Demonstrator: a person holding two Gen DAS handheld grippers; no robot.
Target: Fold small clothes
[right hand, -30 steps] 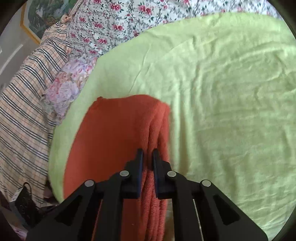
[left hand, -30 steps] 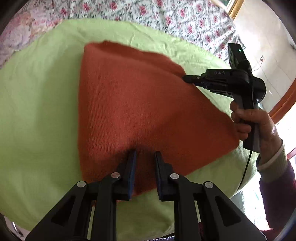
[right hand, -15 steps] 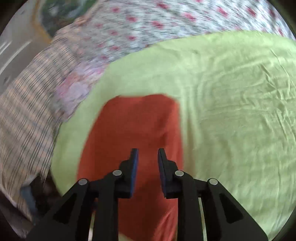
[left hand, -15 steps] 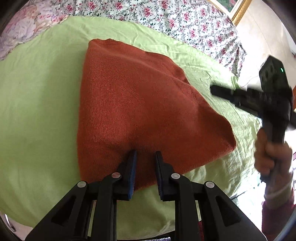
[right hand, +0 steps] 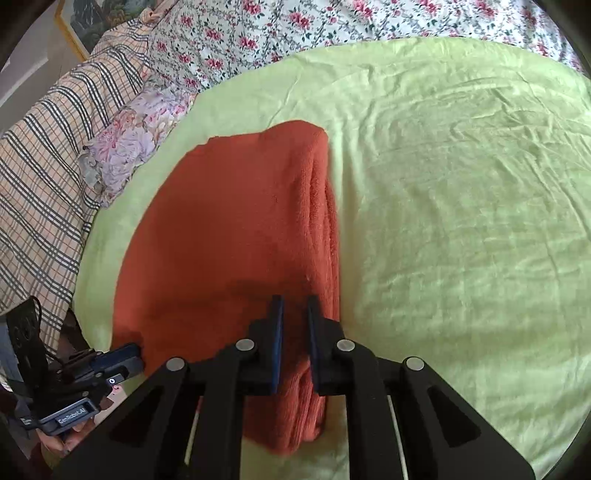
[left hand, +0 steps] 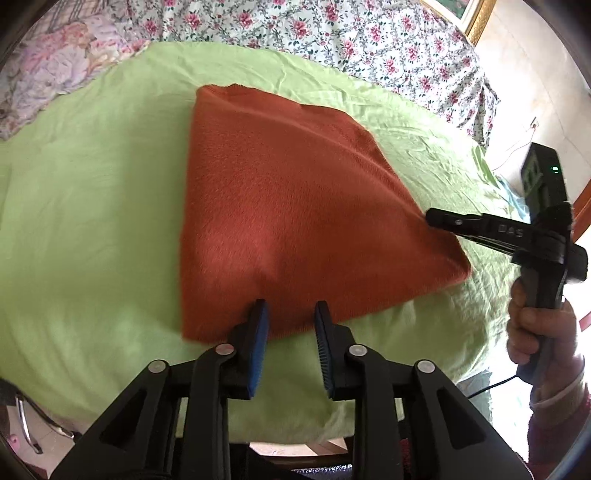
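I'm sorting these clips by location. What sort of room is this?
Most likely a bedroom at home. The orange garment lies on a green sheet spread over a bed with floral bedding, a plaid quilt beside it, and a framed picture on the wall.

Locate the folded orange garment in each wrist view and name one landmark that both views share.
Left wrist: the orange garment fills the centre, just beyond the left gripper.
Right wrist: it lies left of centre, its stacked fold edge running down between the fingers of the right gripper.
Shared landmark: the green sheet beneath it.
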